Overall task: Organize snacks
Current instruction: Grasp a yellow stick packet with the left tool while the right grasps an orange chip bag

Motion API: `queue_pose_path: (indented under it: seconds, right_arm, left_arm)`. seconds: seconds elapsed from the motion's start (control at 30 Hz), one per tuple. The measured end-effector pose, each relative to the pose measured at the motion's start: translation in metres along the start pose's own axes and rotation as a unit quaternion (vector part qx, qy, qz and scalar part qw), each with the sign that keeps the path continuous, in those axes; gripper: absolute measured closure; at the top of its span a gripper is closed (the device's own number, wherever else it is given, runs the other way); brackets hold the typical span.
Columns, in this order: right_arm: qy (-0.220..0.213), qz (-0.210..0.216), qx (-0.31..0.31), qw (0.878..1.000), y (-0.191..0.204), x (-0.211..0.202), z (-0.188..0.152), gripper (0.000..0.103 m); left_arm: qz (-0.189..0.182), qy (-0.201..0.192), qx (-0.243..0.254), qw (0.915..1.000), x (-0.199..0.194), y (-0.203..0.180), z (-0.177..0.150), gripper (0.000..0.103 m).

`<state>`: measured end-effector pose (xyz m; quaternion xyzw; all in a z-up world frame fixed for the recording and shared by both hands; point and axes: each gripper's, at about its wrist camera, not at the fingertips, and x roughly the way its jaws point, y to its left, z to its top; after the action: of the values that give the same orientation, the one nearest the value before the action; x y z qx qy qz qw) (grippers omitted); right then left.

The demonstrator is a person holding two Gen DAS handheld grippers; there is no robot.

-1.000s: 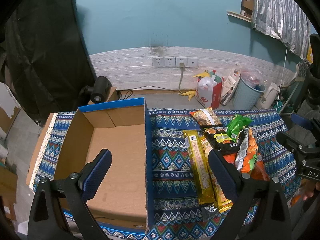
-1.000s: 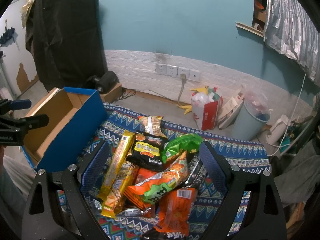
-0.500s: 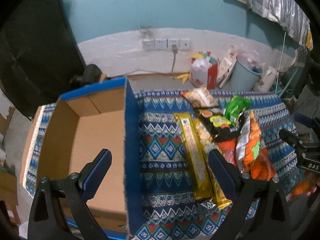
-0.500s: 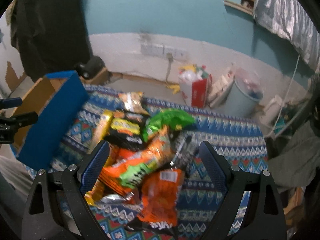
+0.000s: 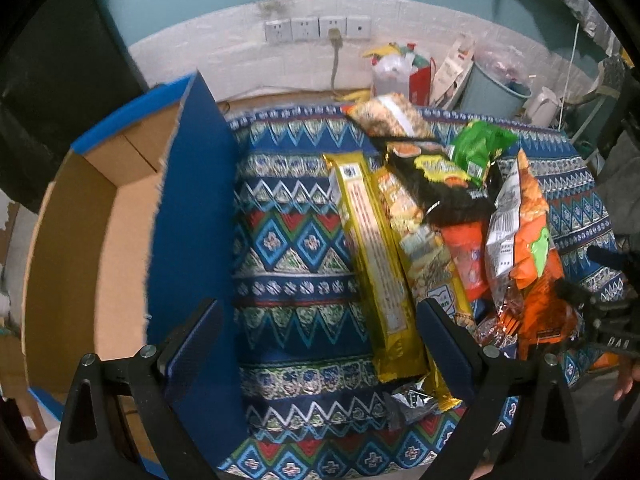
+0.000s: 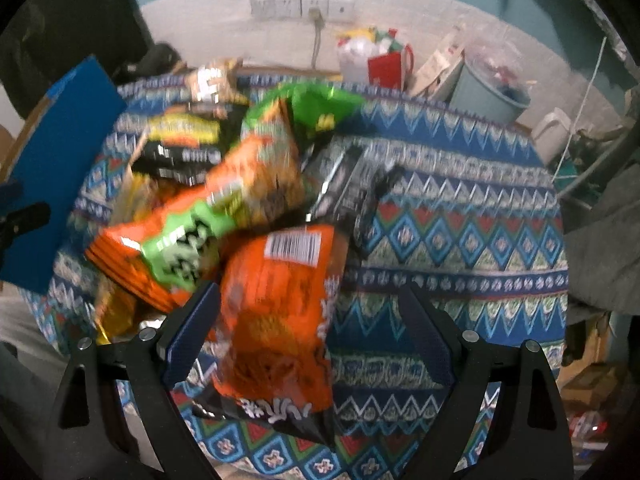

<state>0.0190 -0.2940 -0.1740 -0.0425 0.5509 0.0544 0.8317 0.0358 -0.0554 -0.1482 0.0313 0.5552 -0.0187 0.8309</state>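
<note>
Patterned blue tablecloth (image 5: 304, 236), both tongs (image 5: 316, 344) (image 6: 308, 332) wide open, empty, orange snack bag (image 6: 280, 304) barcode visible, lettering blurred

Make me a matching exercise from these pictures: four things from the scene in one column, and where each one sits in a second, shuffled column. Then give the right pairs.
Things
1. long gold packet
2. green bag
3. cardboard box
4. orange bag with barcode

Places
A. at the table's left end, open
B. nearest the right gripper, between its open fingers
C. left edge of the snack pile, lying lengthwise on the cloth
D. far side of the pile

Pairs: 1-C, 2-D, 3-A, 4-B
</note>
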Motion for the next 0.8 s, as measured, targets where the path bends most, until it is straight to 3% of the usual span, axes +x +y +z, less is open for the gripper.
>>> queue_pose_path:
  seconds: [0.3,0.37,0.4,0.57,0.8]
  right_arm:
    - [0.048,0.013,-0.009,0.999,0.009,0.039,-0.01,0.014]
    - [0.062,0.02,-0.012,0.998,0.01,0.047,-0.012,0.019]
    - [0.065,0.028,-0.011,0.997,0.01,0.049,-0.012,0.03]
    - [0.053,0.029,0.001,0.998,0.003,0.043,-0.009,0.052]
    - [-0.003,0.022,0.061,0.998,-0.027,0.012,0.0,0.058]
  left_arm:
    - [-0.002,0.009,0.002,1.0,0.016,-0.013,0.004,0.005]
    - [-0.003,0.011,-0.001,0.9999,0.02,-0.012,0.006,0.01]
    - [-0.005,0.014,-0.004,0.9999,0.024,-0.011,0.006,0.014]
    - [-0.007,0.024,-0.019,0.9995,0.037,-0.008,0.012,0.015]
    - [-0.005,0.031,-0.027,0.9992,0.054,-0.011,0.023,0.015]
